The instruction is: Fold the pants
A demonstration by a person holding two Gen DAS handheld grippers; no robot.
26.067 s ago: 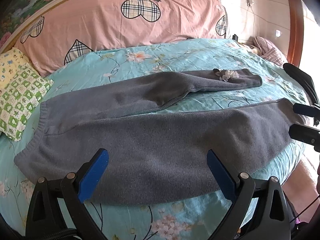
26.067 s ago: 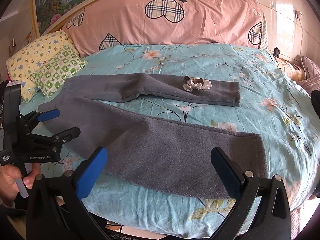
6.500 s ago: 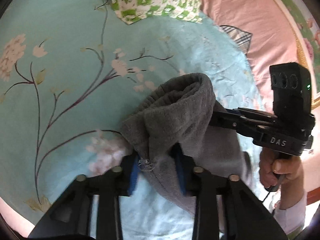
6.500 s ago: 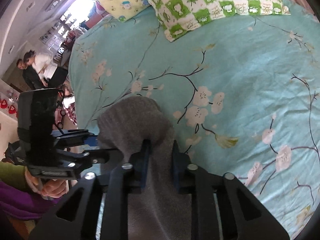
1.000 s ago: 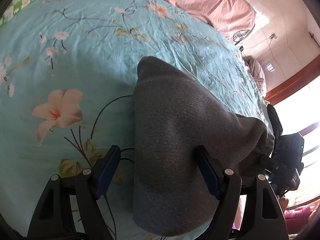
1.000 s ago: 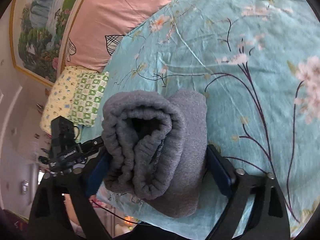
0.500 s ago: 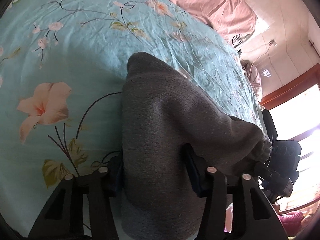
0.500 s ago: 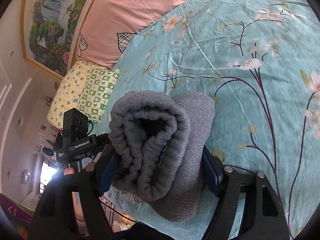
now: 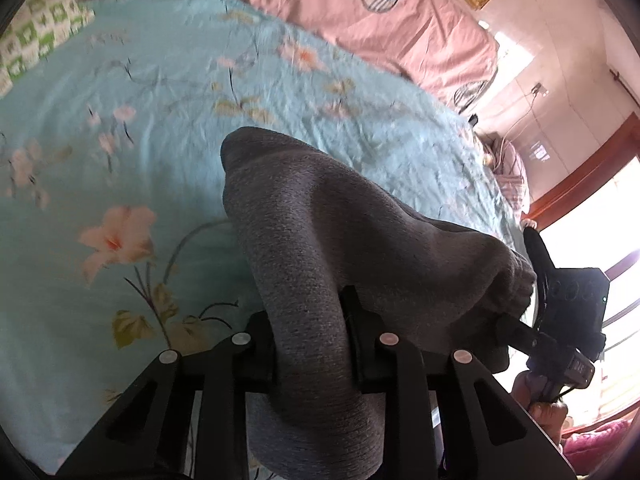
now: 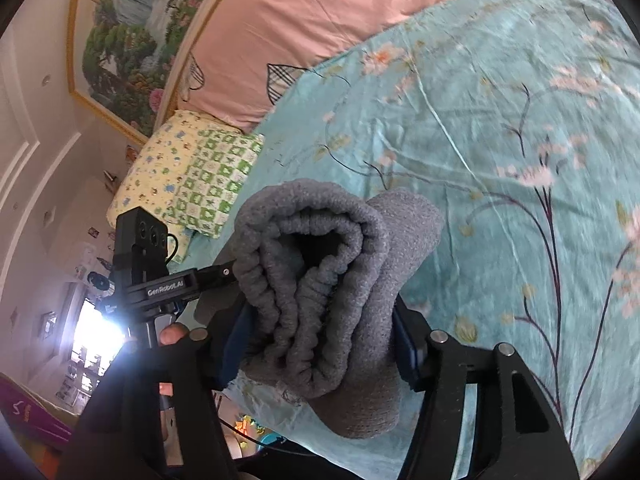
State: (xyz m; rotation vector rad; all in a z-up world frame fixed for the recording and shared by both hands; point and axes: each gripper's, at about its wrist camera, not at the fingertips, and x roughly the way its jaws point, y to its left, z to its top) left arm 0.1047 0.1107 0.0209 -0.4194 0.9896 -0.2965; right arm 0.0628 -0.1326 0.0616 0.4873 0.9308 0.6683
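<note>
The grey fleece pants (image 9: pixel 320 240) are folded into a thick bundle over the near edge of the bed. My left gripper (image 9: pixel 310 332) is shut on one end of the bundle. My right gripper (image 10: pixel 320 344) is shut on the other end, where the layered waistband (image 10: pixel 312 264) shows as stacked folds. Each gripper shows in the other's view: the right one at the far end of the bundle (image 9: pixel 568 320), the left one beside the waistband (image 10: pixel 160 276). The bundle's underside is hidden.
The bed has a turquoise floral sheet (image 9: pixel 140 160). A long pink pillow with plaid hearts (image 10: pixel 300 40) lies at the headboard. A green and yellow checked pillow (image 10: pixel 192 176) lies at the bed's corner. The bed edge drops off just below the bundle.
Both grippers have closed from wide open onto the folded bundle. The views have tilted up, showing more of the pillows and headboard.
</note>
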